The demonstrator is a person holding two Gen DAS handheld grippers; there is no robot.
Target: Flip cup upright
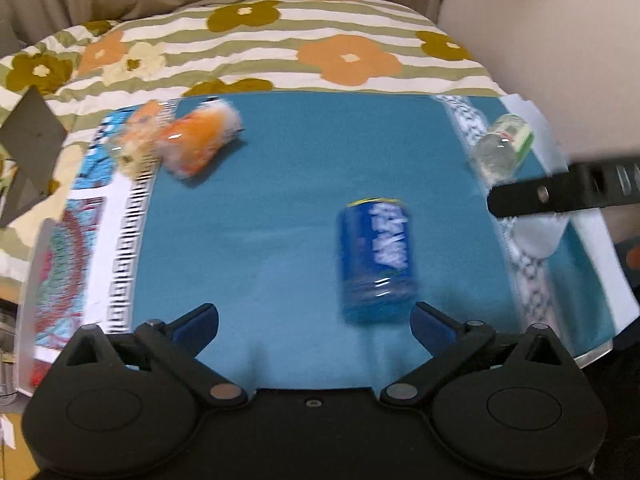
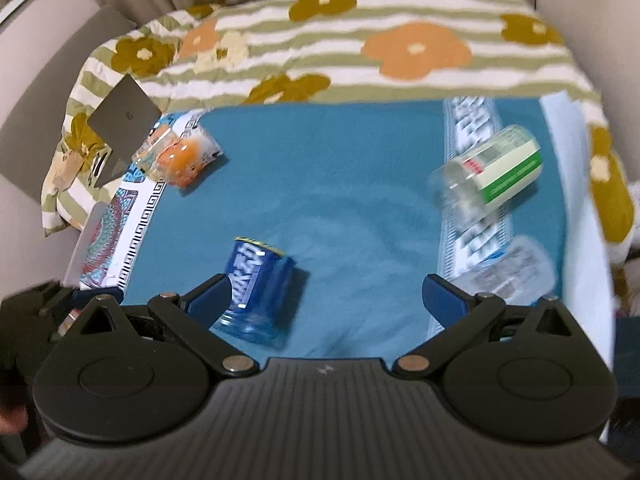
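A blue plastic cup (image 1: pixel 376 260) with white lettering lies on its side on the teal cloth (image 1: pixel 280 200). It also shows in the right wrist view (image 2: pixel 256 288). My left gripper (image 1: pixel 314 320) is open and empty; the blue cup lies just ahead of its right finger. My right gripper (image 2: pixel 326 296) is open and empty; the blue cup lies by its left finger. A clear cup with a green and white label (image 2: pixel 488 176) lies on its side at the right. An orange and white cup (image 2: pixel 184 160) lies at the far left. Both frames are blurred.
Another clear cup (image 2: pixel 516 272) lies near my right gripper's right finger. A flowered striped blanket (image 2: pixel 360 40) lies beyond the cloth. A grey flat card (image 2: pixel 120 120) stands at the far left. Patterned borders (image 1: pixel 124 240) edge the cloth. My right gripper's finger (image 1: pixel 560 196) reaches in from the right in the left wrist view.
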